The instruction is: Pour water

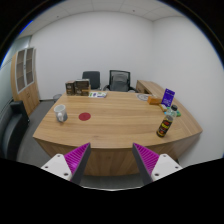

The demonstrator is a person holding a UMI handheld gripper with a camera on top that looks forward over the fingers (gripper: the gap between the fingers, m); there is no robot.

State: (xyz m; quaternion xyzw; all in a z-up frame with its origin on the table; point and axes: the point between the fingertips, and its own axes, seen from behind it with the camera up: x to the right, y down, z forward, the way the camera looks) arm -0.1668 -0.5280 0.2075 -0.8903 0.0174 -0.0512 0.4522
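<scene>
My gripper (112, 160) is open, its two magenta-padded fingers (72, 158) spread wide with nothing between them, held back from the near edge of a large wooden table (115, 125). On the table's left side stands a metal cup (61, 114). A small red coaster (85, 116) lies right of it. Near the right edge stands a dark bottle with a yellow label (164, 127), and a clear glass (175, 114) sits just behind it.
Two office chairs (119, 80) stand behind the table's far side, with boxes (77, 88) and small items on the far end. A purple box (168, 97) sits at the far right. A cabinet (27, 80) stands against the left wall, a black chair (12, 130) beside it.
</scene>
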